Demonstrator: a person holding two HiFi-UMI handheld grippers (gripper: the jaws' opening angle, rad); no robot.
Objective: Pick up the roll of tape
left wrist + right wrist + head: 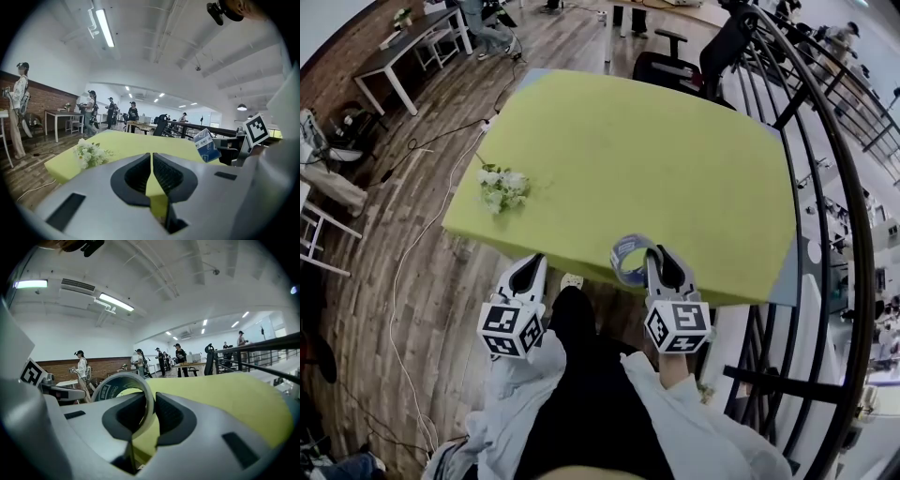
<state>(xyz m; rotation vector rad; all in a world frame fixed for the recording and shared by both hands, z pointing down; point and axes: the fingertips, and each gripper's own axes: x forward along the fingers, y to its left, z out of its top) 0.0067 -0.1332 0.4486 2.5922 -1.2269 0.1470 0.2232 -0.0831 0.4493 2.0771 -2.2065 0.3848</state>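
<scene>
The roll of tape (628,257) is standing on edge in the right gripper (653,260), over the near edge of the yellow-green counter (656,150). In the right gripper view the roll of tape (123,389) is showing its hollow middle to the left, and one side of its ring is passing down between the two dark pads. The right gripper (151,401) is grasping that wall of the ring, with one pad inside the hole and one outside.

Judging from how the roll is sitting in the grip and from the counter surface showing through its hole, it seems to be off the counter already. I cannot be sure that its lower rim is clearing the edge.

The left gripper (525,274) is hanging just beside the right one, off the counter's near edge. In its own view the left gripper (151,161) is clenched on nothing, with only a sliver of counter showing between the pads. A small bunch of white flowers (502,187) is lying well apart, near the counter's left edge.

The grasp looks done, so what is remaining is at most carrying the roll clear.
</scene>
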